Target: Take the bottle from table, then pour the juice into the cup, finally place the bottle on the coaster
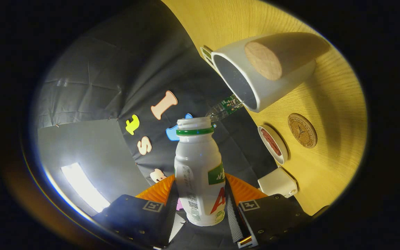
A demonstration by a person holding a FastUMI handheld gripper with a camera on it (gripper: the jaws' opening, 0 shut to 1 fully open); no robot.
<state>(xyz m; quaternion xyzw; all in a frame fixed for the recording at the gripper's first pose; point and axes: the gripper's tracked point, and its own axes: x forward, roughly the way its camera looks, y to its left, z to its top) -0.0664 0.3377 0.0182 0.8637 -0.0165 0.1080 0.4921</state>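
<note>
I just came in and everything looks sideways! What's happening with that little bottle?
A person is holding a gripper, and its two fingers are squeezing a small white bottle with a green ring and no cap. The bottle is tipped over toward a big white cup on the wooden table, as if for pouring; I can't see any juice coming out. Beside the cup lies a round cork coaster, with nothing on it yet.

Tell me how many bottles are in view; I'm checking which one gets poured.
2. One white bottle, uncapped, sits gripped between the jaws of the gripper. A second, clear bottle lies beyond it, partly behind the cup. Others may be hidden.
</note>
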